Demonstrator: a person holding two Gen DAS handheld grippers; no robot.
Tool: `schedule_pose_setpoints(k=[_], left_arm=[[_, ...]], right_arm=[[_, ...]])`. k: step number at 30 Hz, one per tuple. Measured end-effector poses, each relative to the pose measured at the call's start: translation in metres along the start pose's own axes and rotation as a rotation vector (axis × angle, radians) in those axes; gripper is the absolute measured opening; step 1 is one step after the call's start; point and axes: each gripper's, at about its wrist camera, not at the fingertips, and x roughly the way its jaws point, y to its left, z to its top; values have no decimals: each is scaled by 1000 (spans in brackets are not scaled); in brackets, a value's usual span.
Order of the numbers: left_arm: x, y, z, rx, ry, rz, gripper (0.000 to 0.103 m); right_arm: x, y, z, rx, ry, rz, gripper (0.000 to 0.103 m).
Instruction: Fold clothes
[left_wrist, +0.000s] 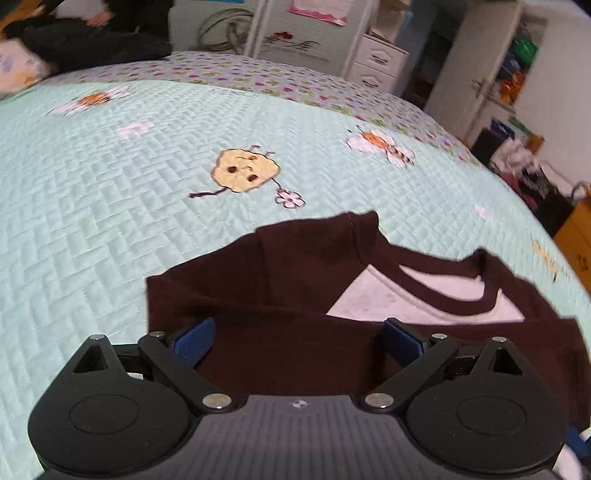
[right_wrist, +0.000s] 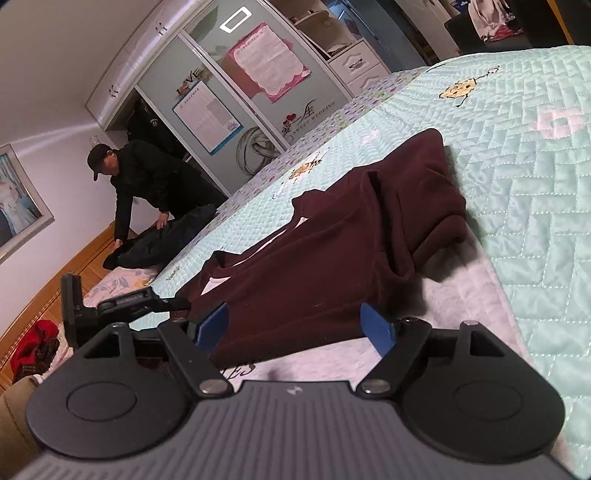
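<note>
Left gripper (left_wrist: 297, 334) sits low over the bed, nosed straight in at the near edge of the maroon-and-grey shirt (left_wrist: 280, 295), its blue fingertips (left_wrist: 194, 341) spread wide with dark cloth lying between them — jaws apart, nothing pinched that I can see. Right gripper (right_wrist: 295, 328) comes in tilted, the whole room slanting in its view, and its jaws stand wide too, blue pads (right_wrist: 376, 325) either side of the maroon fold where it meets the pale grey panel.

The shirt lies on the mint quilted bedspread (left_wrist: 92, 221), partly folded: a maroon sleeve (right_wrist: 417, 184) doubled across the body, the neckline (left_wrist: 443, 291) open and showing light grey inside. From the right wrist, the left gripper's black body (right_wrist: 122, 302) pokes in at the shirt's far edge.

Hard to read: the shirt's lower part is cut off behind both gripper bodies, and dark lettering on the grey panel (right_wrist: 240, 369) is mostly covered — only something like "ES" shows. Across the room a man in black with a cap (right_wrist: 147, 184) bends over a dark garment. The wardrobe door (right_wrist: 280, 81) carries a pink notice, too small to read, "LOVE" higher up, and "SWEET WEDDING" beneath hearts.
</note>
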Motion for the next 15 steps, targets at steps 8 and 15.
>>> schedule_pose_setpoints(k=[8, 15], left_arm=[[-35, -15, -40, 22, 103, -63, 102], [-73, -65, -68, 298, 117, 103, 100]], right_arm=[[-1, 0, -2, 2, -3, 3, 80], [1, 2, -2, -6, 10, -11, 80]])
